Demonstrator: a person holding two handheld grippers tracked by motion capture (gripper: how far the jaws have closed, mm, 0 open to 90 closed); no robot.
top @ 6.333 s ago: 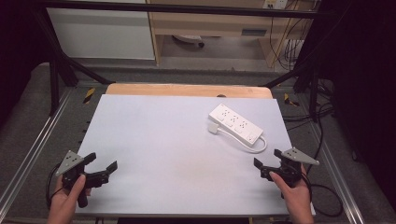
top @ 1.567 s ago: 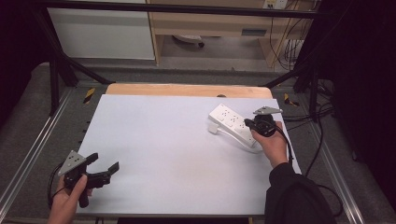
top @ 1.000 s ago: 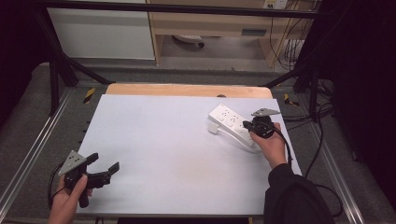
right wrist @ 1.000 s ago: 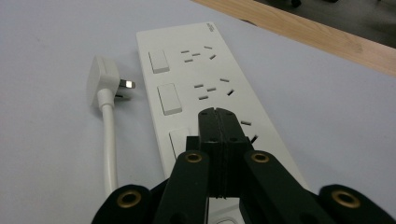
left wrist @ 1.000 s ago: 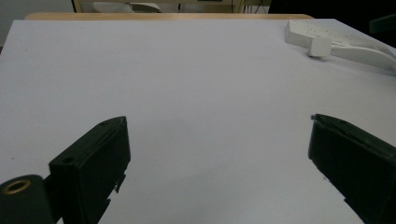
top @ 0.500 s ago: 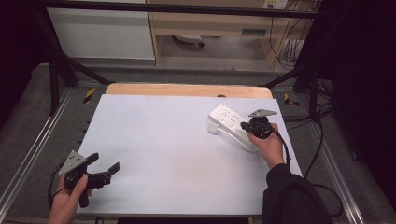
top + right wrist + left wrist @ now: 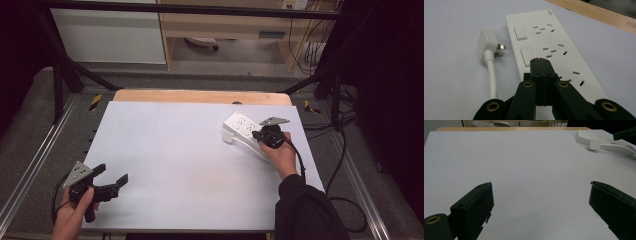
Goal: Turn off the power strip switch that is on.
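A white power strip [image 7: 242, 126] [image 7: 549, 45] with rocker switches and several sockets lies at the table's right rear. Its white plug [image 7: 487, 43] and cable [image 7: 492, 77] rest on the table to the strip's left in the right gripper view. My right gripper [image 7: 260, 135] [image 7: 540, 61] is shut with nothing between its jaws, and its tip hovers over the strip's near part, by the second switch [image 7: 527, 56]. Whether it touches the strip I cannot tell. My left gripper [image 7: 112, 176] [image 7: 540, 197] stands open and empty near the front left corner of the table.
The white tabletop [image 7: 185, 160] spreads between the two grippers. A wooden strip [image 7: 200, 97] runs along its far edge. Metal rails [image 7: 360, 180] flank the table, and black cables [image 7: 345, 150] trail at the right. A cabinet [image 7: 110, 35] stands behind the table.
My right hand has edged slightly toward the power strip's left end over the last second. The left gripper has not moved.
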